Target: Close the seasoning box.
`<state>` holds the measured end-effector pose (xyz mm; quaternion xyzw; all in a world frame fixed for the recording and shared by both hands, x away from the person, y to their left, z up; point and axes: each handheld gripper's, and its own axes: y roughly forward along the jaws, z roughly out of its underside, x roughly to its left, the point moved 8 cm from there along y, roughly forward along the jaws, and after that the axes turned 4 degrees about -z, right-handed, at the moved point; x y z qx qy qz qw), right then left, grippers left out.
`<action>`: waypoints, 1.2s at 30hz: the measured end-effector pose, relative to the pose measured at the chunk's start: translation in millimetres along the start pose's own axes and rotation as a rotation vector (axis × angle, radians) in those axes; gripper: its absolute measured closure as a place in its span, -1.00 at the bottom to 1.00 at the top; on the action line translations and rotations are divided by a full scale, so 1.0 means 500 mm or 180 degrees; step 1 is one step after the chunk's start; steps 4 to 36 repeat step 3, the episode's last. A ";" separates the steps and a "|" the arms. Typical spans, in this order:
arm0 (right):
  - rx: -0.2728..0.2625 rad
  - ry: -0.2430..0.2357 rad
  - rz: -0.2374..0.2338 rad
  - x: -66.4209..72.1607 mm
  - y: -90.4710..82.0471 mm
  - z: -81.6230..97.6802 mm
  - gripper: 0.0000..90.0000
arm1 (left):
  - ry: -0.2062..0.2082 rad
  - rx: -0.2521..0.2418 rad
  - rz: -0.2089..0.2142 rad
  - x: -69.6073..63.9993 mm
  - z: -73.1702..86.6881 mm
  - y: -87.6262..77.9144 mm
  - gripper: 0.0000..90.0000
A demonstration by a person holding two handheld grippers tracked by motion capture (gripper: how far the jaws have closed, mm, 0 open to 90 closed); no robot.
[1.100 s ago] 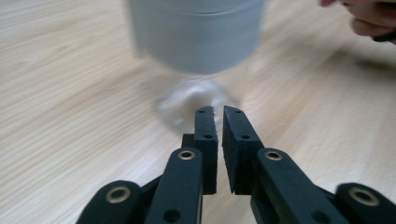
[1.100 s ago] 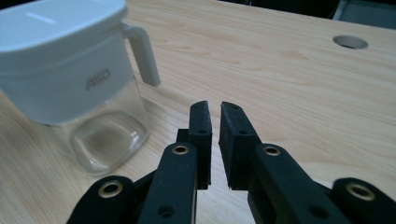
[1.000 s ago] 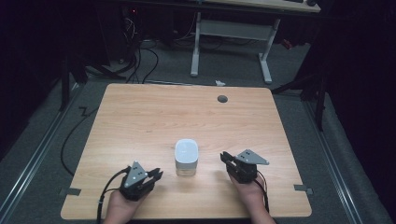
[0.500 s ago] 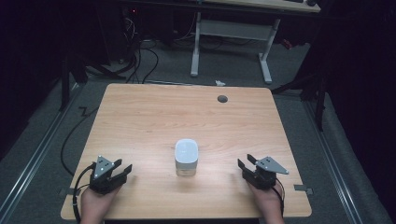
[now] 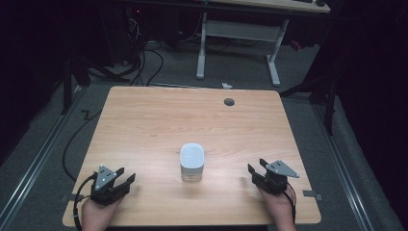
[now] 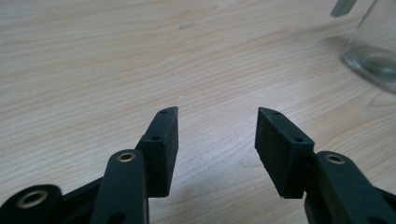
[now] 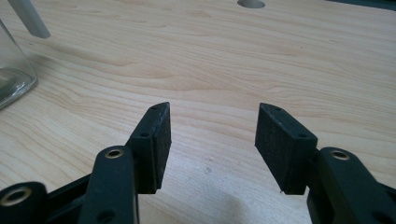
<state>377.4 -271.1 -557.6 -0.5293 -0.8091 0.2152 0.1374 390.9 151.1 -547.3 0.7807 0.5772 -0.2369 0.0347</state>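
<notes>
A clear glass jar with a white lid (image 5: 192, 162) stands upright near the middle of the wooden table (image 5: 159, 120). Its glass base shows at the top right of the left gripper view (image 6: 371, 56) and at the left edge of the right gripper view (image 7: 11, 65). My left gripper (image 5: 126, 181) rests near the front left corner, open, with nothing between its jaws (image 6: 217, 112). My right gripper (image 5: 256, 168) sits near the front right edge, also open and empty (image 7: 212, 107). Both are well apart from the jar.
A round cable hole (image 5: 229, 102) sits near the table's far edge, also seen at the top of the right gripper view (image 7: 251, 3). Behind the table stand a white desk frame (image 5: 238, 48) and floor cables (image 5: 144, 57). Dark surroundings on both sides.
Both grippers drew back from beside the jar toward the table's front corners, left going left and right going right. The jar stayed in place.
</notes>
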 end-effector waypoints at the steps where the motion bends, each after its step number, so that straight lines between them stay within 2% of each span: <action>1: 0.0000 0.0000 0.0000 0.000 0.000 0.000 0.02 | 0.0000 0.0000 0.0000 0.000 0.000 0.000 0.11; 3: 0.0014 -0.0053 0.0003 0.002 0.002 -0.001 0.02 | -0.0019 -0.0006 0.0016 -0.002 -0.001 0.001 0.11; 36: 0.0014 -0.0053 0.0003 0.002 0.002 -0.001 0.02 | -0.0019 -0.0006 0.0016 -0.002 -0.001 0.001 0.11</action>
